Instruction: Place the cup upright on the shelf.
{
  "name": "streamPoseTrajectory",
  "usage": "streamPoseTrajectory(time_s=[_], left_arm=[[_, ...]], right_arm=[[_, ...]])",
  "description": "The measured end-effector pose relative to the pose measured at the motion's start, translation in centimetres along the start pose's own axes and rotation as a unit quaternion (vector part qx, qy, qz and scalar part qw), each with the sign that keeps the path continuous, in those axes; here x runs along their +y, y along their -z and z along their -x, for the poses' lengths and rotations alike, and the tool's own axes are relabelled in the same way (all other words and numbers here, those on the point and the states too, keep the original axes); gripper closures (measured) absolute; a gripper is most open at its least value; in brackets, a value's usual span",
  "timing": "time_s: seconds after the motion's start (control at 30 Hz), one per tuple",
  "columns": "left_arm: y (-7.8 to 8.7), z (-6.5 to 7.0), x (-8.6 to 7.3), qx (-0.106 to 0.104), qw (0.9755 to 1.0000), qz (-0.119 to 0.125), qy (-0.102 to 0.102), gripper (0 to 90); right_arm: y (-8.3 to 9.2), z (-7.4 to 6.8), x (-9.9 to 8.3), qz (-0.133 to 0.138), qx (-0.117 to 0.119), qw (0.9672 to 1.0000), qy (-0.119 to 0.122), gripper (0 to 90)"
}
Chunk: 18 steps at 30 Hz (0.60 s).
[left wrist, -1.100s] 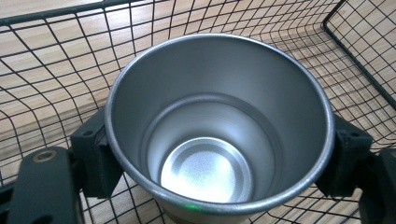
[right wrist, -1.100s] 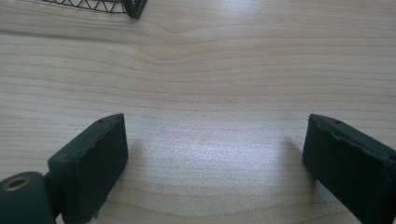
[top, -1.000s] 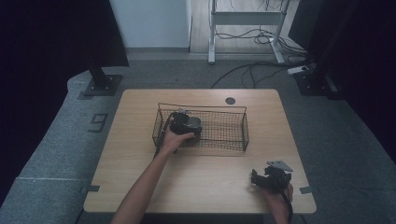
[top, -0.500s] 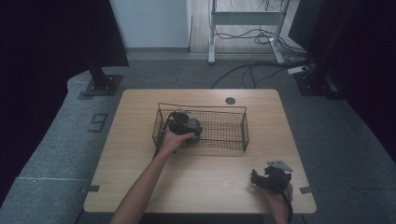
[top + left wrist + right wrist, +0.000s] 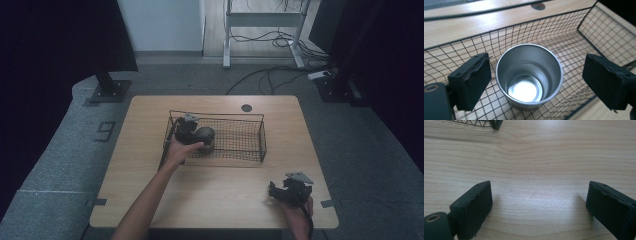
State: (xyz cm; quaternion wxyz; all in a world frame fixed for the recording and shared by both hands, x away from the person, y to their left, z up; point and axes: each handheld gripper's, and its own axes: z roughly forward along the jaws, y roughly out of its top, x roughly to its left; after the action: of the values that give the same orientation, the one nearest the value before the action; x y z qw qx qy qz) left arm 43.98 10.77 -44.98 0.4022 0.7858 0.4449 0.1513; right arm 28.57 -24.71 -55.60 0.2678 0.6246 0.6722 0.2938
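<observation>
Standing upright between the spread left gripper [image 5: 536, 82] jaws — steel cup [image 5: 529, 77] in wire basket [image 5: 599, 32]

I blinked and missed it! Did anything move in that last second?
Hardly anything. The left gripper stays open in the wire basket, its jaws either side of the upright metal cup, not touching it. The right gripper stays open and low over the table.

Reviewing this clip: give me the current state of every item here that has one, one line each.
Metal cup: upright, empty, standing inside the basket, not gripped.
Wire basket: upright on the table, holding the cup at its left end.
Left gripper: open, jaws either side of the cup, not touching.
Right gripper: open, empty, low over bare table.
</observation>
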Motion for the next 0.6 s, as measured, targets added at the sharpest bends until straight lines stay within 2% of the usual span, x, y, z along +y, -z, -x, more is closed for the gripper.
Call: streamPoseTrajectory(time_s=[0.23,0.5,0.6], left_arm=[[2.0,-0.1,-0.2,-0.006,0.9999,0.012,-0.009,9.9],[4.1,0.1,-2.2,-0.026,0.9993,0.026,-0.006,11.3],[4.3,0.4,-2.6,-0.035,0.999,0.023,-0.014,11.4]], right_arm=[[0.0,0.0,0.0,0.0,0.0,1.0,0.0,6.7],[0.0,0.0,0.0,-0.001,0.0,1.0,0.0,6.7],[0.0,0.0,0.0,-0.001,0.0,1.0,-0.001,6.7]])
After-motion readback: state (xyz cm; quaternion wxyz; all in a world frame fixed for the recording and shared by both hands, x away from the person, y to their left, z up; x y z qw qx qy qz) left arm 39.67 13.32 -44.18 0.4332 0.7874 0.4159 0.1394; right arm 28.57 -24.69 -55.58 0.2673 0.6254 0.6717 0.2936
